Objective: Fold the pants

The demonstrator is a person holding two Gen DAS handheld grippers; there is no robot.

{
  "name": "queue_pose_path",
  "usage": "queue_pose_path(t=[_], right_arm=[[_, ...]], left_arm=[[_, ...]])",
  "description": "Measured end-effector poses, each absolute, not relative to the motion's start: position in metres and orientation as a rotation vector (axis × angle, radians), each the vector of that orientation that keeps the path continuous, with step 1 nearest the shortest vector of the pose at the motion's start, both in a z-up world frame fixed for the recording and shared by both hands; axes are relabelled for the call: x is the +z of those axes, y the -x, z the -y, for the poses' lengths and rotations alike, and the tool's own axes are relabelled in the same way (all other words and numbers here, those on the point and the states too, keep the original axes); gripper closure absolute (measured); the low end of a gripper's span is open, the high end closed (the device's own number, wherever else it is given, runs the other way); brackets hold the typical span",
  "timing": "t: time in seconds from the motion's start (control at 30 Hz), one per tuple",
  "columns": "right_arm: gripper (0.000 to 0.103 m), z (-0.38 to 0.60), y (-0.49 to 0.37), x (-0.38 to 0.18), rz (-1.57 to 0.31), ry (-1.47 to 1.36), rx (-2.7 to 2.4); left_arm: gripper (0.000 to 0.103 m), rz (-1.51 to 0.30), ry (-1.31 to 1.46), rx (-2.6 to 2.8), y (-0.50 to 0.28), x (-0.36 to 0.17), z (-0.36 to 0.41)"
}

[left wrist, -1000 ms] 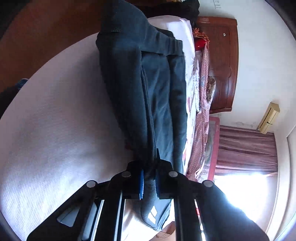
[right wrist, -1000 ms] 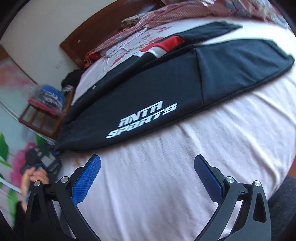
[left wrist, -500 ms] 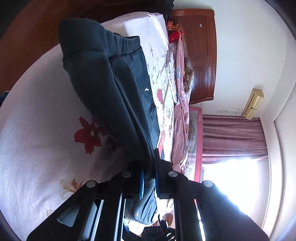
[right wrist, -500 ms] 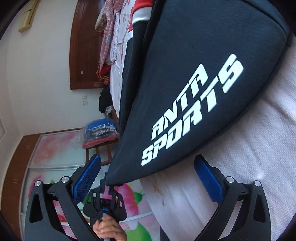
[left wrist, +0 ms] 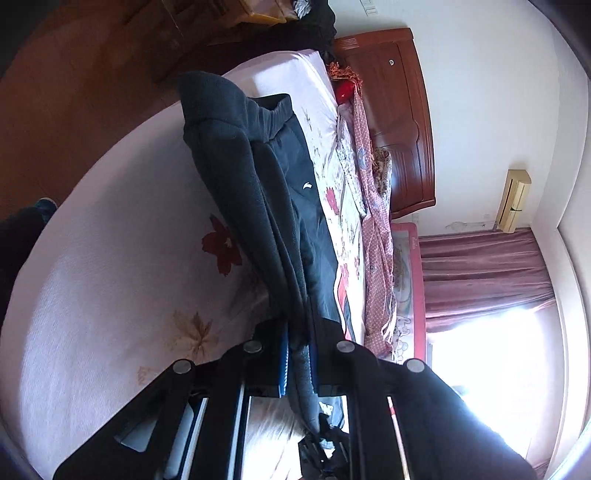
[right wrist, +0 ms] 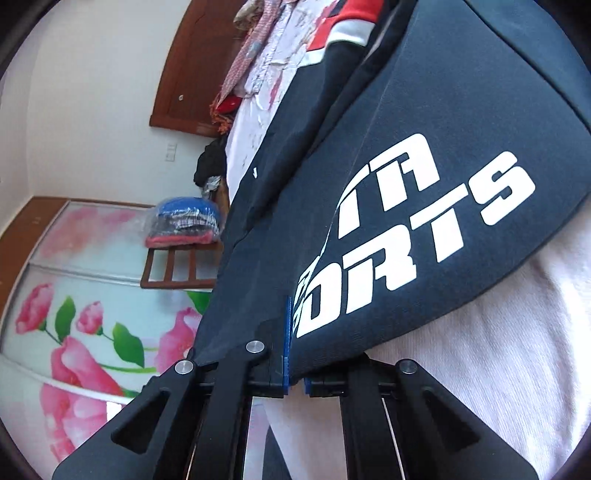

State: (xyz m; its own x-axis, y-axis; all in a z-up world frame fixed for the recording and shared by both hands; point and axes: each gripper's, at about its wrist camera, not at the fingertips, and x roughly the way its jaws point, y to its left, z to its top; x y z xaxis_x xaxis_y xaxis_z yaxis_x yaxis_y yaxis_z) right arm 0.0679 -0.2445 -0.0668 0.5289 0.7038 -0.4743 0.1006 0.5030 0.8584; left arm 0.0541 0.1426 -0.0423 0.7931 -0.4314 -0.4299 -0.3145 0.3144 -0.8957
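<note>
Dark navy pants lie lengthwise on a pale pink bedsheet, with the elastic waistband at the far end. My left gripper is shut on a bunched edge of the pants and holds it lifted off the bed. In the right wrist view the pants show large white lettering. My right gripper is shut on the near edge of that printed leg, and the cloth drapes over its right finger.
A wooden headboard and a heap of patterned pink bedding run along the far side. A red and white garment lies beyond the pants. A wooden chair holds bagged clothes beside a flowered wardrobe door.
My right gripper, wide open before, moved onto the lettered edge and closed on it. My left gripper rose with the pants, baring more of the flowered sheet.
</note>
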Motion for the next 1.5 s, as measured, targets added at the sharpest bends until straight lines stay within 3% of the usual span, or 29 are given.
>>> queue_pose_path(t=[0.17, 0.37, 0.47, 0.5, 0.53, 0.57, 0.6, 0.63, 0.7, 0.73, 0.77, 0.9, 1.07, 1.27, 1.47, 1.5], right_arm=[[0.1, 0.26, -0.027, -0.054, -1.002, -0.932, 0.502], [0.099, 0.275, 0.01, -0.083, -1.106, -0.856, 0.485], [0.095, 0.271, 0.006, -0.109, -1.179, -0.763, 0.386], [0.086, 0.273, 0.007, -0.11, -1.162, -0.809, 0.403], [0.075, 0.275, 0.009, -0.108, -1.157, -0.838, 0.42], [0.054, 0.275, 0.011, -0.103, -1.139, -0.837, 0.436], [0.044, 0.275, 0.014, -0.096, -1.119, -0.813, 0.436], [0.044, 0.275, 0.017, -0.091, -1.105, -0.788, 0.43], [0.044, 0.277, 0.018, -0.089, -1.12, -0.791, 0.444], [0.044, 0.28, 0.019, -0.086, -1.122, -0.805, 0.432], [0.044, 0.288, 0.022, -0.084, -1.115, -0.817, 0.427], [0.044, 0.348, 0.033, -0.067, -1.034, -0.845, 0.309], [0.044, 0.488, 0.044, -0.06, -0.837, -1.005, -0.081], [0.044, 0.574, 0.01, -0.052, -0.685, -1.033, -0.287], [0.044, 0.598, -0.022, -0.06, -0.728, -0.903, -0.393], [0.05, 0.593, -0.024, -0.058, -0.726, -0.847, -0.4]], left_arm=[[0.095, -0.712, 1.216, -0.099, 0.0, -0.023, -0.125], [0.092, -0.889, 1.086, -0.03, 0.062, -0.037, -0.107], [0.091, -1.07, 1.08, 0.07, 0.071, -0.062, -0.113], [0.09, -1.084, 1.058, 0.085, 0.073, -0.06, -0.116], [0.084, -1.062, 1.007, 0.082, 0.076, -0.051, -0.118], [0.076, -1.021, 0.942, 0.075, 0.075, -0.039, -0.119], [0.06, -0.975, 0.879, 0.06, 0.071, -0.025, -0.119], [0.048, -0.921, 0.803, 0.057, 0.065, -0.013, -0.119], [0.044, -0.786, 0.642, -0.013, 0.047, 0.011, -0.114], [0.03, -0.741, 0.566, -0.05, 0.035, 0.018, -0.109], [0.028, -0.734, 0.477, -0.098, 0.021, 0.018, -0.101], [0.03, -0.839, 0.224, -0.151, -0.03, -0.009, -0.08], [0.036, -1.056, 0.363, -0.04, -0.035, -0.06, -0.102], [0.038, -1.055, 0.217, -0.019, -0.022, -0.071, -0.095], [0.036, -1.055, 0.2, 0.018, -0.024, -0.059, -0.076], [0.035, -1.052, 0.187, 0.027, -0.027, -0.06, -0.071]])
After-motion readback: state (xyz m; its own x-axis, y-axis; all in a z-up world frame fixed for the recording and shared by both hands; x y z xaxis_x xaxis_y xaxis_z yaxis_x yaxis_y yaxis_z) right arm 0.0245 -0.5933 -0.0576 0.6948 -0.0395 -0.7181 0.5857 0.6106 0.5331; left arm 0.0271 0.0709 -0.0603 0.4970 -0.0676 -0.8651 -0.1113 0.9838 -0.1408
